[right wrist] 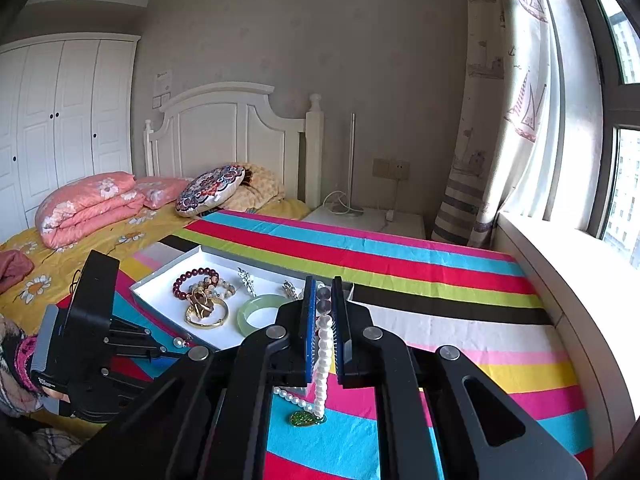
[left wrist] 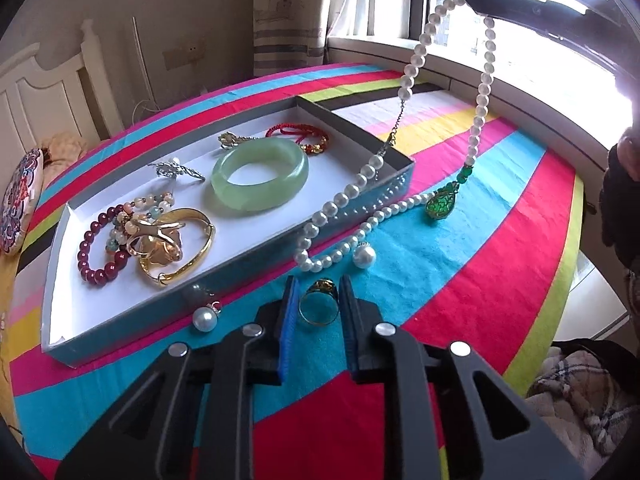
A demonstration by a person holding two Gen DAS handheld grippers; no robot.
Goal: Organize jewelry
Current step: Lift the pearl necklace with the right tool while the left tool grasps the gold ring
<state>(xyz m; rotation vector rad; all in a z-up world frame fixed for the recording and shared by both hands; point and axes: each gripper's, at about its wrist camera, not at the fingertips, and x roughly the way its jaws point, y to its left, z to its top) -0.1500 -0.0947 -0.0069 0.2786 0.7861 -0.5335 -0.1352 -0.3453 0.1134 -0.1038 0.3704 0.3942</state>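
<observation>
My left gripper (left wrist: 318, 281) is shut on a gold ring (left wrist: 319, 307), its blue pads touching both sides; the ring sits low over the striped cloth (left wrist: 460, 280), beside the tray's near wall. My right gripper (right wrist: 323, 282) is shut on a pearl necklace (right wrist: 323, 344) and holds it up in the air. In the left wrist view the right gripper (left wrist: 480, 0) is at the top right. From it the pearl necklace (left wrist: 482, 92) hangs in a loop, its green pendant (left wrist: 440, 204) and lower strand resting on the cloth.
A grey, white-lined tray (left wrist: 120, 312) holds a jade bangle (left wrist: 260, 178), a gold bangle (left wrist: 184, 248), a dark red bead bracelet (left wrist: 100, 252) and other pieces. Two loose pearl earrings (left wrist: 364, 256) (left wrist: 205, 319) lie on the cloth. A window ledge (right wrist: 560, 264) runs along the right.
</observation>
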